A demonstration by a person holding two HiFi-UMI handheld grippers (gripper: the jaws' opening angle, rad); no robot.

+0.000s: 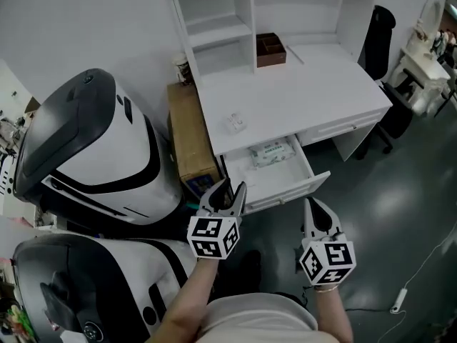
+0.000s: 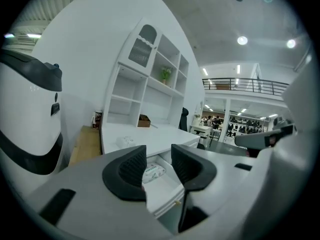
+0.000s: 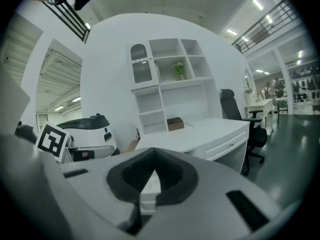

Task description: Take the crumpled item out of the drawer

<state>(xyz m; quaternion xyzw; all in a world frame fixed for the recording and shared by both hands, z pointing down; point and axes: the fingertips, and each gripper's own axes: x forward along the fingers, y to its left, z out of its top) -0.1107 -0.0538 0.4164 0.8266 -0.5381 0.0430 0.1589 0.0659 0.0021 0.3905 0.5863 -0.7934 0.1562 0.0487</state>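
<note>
Crumpled item (image 1: 271, 152) located in open drawer (image 1: 282, 176) under counter (image 1: 300, 98); long axis laid across drawer width. Item lined up ahead of left gripper (image 1: 230, 190), framed between its fingers (image 2: 131, 171), not touched; fingers spread wide, nothing held. Right gripper (image 1: 318, 211) set by drawer front corner, farther off; fingers closed tip to tip, empty. Left judged nearer. Count: one item, one open drawer, two grippers

Brown box (image 1: 270, 49) sits at back of white desk (image 1: 314, 91), cardboard carton (image 1: 191, 138) against its left side, black chair (image 1: 376, 34) beyond.
</note>
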